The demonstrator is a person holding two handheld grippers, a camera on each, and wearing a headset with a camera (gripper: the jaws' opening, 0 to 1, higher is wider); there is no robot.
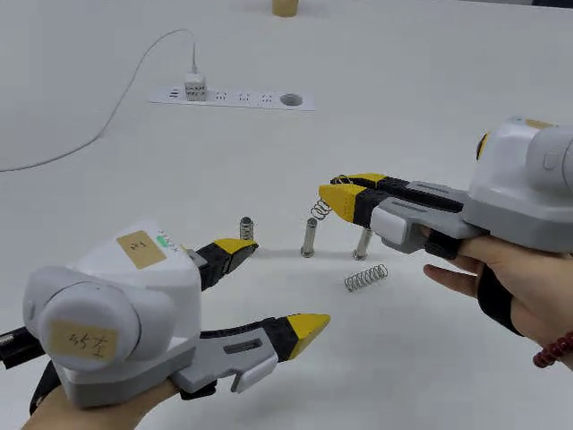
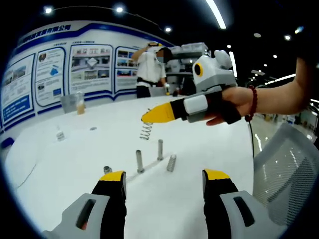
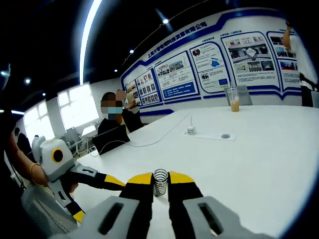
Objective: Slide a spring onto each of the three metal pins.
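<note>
Steel spring [image 1: 320, 210]: clamped in right gripper [image 1: 340, 191], held just above middle pin [image 1: 309, 238] and right pin [image 1: 363, 244], both bare, likely for threading. Left pin [image 1: 246, 228] carries one. Spare spring [image 1: 366, 278] waits on table [image 1: 430, 107], near right. Left gripper [image 1: 273, 287]: jaws apart, idle.

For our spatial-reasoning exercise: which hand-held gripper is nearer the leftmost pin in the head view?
Left. The left hand-held gripper has one open jaw beside the leftmost pin; the right hand-held gripper, holding a spring, is over the other pins.
</note>
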